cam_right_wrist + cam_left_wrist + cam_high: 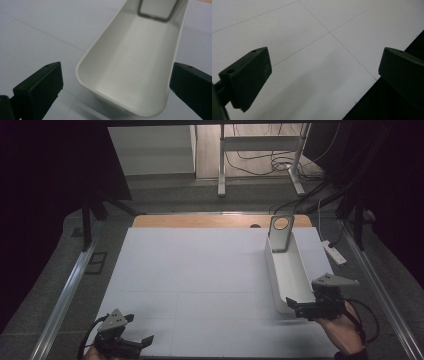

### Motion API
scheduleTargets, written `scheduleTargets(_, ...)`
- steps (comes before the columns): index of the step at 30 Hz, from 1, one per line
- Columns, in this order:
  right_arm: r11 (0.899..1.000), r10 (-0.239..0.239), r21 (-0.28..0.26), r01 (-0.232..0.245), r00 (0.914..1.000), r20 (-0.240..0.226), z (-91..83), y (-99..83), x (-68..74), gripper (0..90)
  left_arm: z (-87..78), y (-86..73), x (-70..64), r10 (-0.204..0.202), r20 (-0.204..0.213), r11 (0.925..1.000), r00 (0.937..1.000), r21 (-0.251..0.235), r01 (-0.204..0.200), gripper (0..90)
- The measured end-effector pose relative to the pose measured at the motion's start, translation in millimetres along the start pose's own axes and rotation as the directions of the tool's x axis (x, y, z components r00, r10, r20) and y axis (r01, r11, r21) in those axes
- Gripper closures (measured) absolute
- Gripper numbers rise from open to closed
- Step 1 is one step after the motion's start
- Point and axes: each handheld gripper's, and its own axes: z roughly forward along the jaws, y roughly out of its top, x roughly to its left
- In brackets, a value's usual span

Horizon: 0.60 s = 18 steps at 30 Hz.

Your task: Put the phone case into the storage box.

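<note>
A long, narrow white trough-shaped bin (pixel 286 270) stands on the right side of the white desk (pixel 200 280), its length running from the near right area toward the far edge. In the high view, a grey metal plate with a round hole (pixel 280 231) stands upright at the bin's far end; in the right gripper view only its lower frame (pixel 157 8) shows, inside the bin against the far wall. The rest of the bin's interior appears bare.

The right hand-held gripper (pixel 300 308) sits at the bin's near, rounded end, held by the person's right hand (pixel 342 330). Its jaws are spread wide. In the right gripper view (pixel 116 85) the jaws stand one on either side of the bin's near end (pixel 130 75), and a gap shows between the left jaw and the bin wall. Whether the right jaw touches the wall cannot be told. Nothing is clamped.

The left hand-held gripper (pixel 140 343) is at the near left corner of the desk, well apart from the bin. In the left gripper view (pixel 324 75) its jaws are spread wide, with only bare desk surface (pixel 312 37) and the desk's near edge between them. It holds nothing.

A wooden strip (pixel 220 221) borders the desk's far edge.
</note>
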Motion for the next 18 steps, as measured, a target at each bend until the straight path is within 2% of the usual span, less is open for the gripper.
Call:
scheduleTargets(5,1.000,0.000,0.004,0.000,0.9998,0.022,-5.5,-8.3,0.4,0.0,-1.5,-0.1,1.0,-0.002,-0.001,1.0000,1.0000,-0.003,0.002,0.0)
scheduleTargets(10,1.000,0.020,0.004,-0.020,0.9996,0.021,-11.2,-21.3,1.8,0.0,-2.4,0.0,1.0,-0.005,-0.002,1.0000,1.0000,-0.004,0.005,0.0)
scheduleTargets(18,1.000,0.025,-0.007,-0.025,0.9994,0.022,-16.9,-30.7,7.6,0.0,-5.7,-0.5,2.5,-0.019,-0.001,0.9996,0.9998,-0.020,0.019,0.0)
